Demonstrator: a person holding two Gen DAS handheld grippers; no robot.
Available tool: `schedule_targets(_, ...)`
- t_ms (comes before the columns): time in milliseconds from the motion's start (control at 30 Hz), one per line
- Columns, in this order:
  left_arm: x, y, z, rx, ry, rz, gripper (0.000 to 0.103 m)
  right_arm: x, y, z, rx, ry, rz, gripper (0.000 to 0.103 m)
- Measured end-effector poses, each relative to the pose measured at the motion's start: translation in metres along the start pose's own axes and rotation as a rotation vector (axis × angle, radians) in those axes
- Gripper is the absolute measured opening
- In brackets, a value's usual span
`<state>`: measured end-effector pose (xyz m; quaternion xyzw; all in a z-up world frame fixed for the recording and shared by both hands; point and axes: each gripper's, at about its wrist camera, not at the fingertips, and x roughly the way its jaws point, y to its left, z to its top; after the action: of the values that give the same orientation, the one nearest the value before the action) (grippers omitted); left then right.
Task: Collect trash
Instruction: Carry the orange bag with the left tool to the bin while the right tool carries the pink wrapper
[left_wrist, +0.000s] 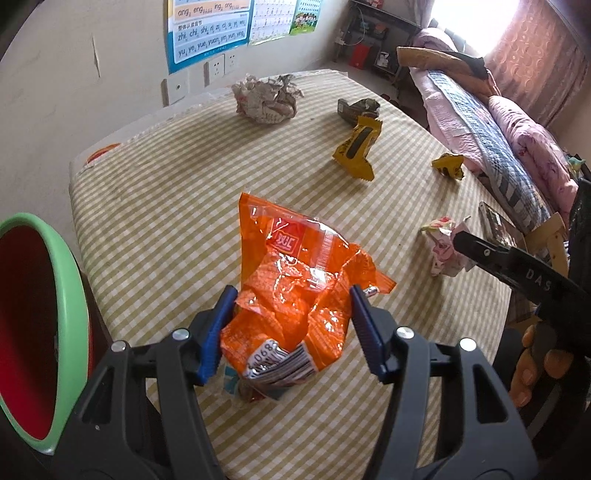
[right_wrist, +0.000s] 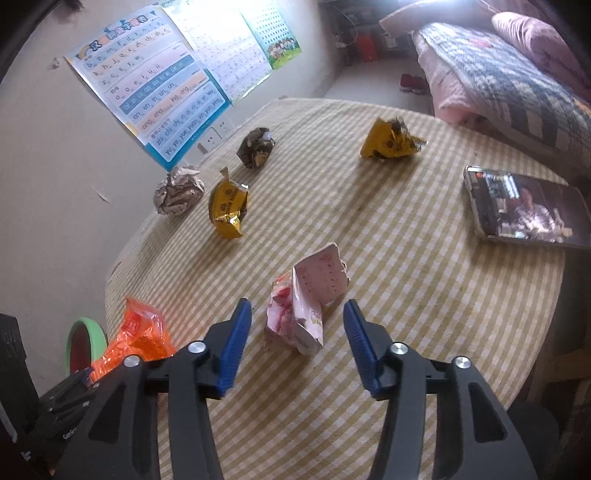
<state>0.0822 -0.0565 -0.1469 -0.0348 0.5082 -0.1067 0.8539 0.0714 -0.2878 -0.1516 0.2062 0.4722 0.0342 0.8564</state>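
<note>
My left gripper has its blue fingers spread wide around a crumpled orange plastic snack bag on the bench, which wears a yellow-and-white checked cloth. The bag sits in the lower middle of the left wrist view, its long axis running from the barcode end near me up toward the flat sealed end at the frame's centre. The left finger touches the bag's crumpled edge; whether the right one touches I cannot tell, and nothing is clamped.

My right gripper is likewise wide open and holds nothing. Between its fingers, in the lower middle of the right wrist view, lies a crushed pink-and-white paper carton, its long axis leaning from lower left to upper right, apart from both fingers.

A round bin with a green rim and red inside stands at the left edge of the left wrist view, beside the bench. Farther up the bench lie a ball of crumpled newspaper, a dark crushed wrapper, a yellow wrapper pointing up and right, and a smaller yellow wrapper. A dark-covered book lies flat at the right of the right wrist view.
</note>
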Motion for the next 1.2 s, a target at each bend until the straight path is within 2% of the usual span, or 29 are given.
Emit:
schedule_targets(133,0.002,-0.001,-0.001,0.004,0.007,0.001,0.059,0.011,0.002,0.002,-0.023,0.018,-0.016,0.050)
schedule_targets(200,0.002,-0.002,-0.001,0.007,0.006,0.003,0.059,0.017,0.002,0.003,-0.037,0.032,-0.027,0.036)
schedule_targets(233,0.002,-0.002,-0.001,0.006,0.006,0.003,0.059,0.017,0.002,0.002,-0.042,0.033,-0.023,0.034)
schedule_targets(633,-0.006,0.001,0.003,-0.007,-0.022,0.000,0.059,-0.012,0.021,0.000,-0.089,-0.030,0.008,0.034)
schedule_targets(1200,-0.051,0.027,-0.005,-0.081,-0.108,-0.017,0.059,-0.047,0.072,-0.019,-0.194,-0.069,0.038,0.034)
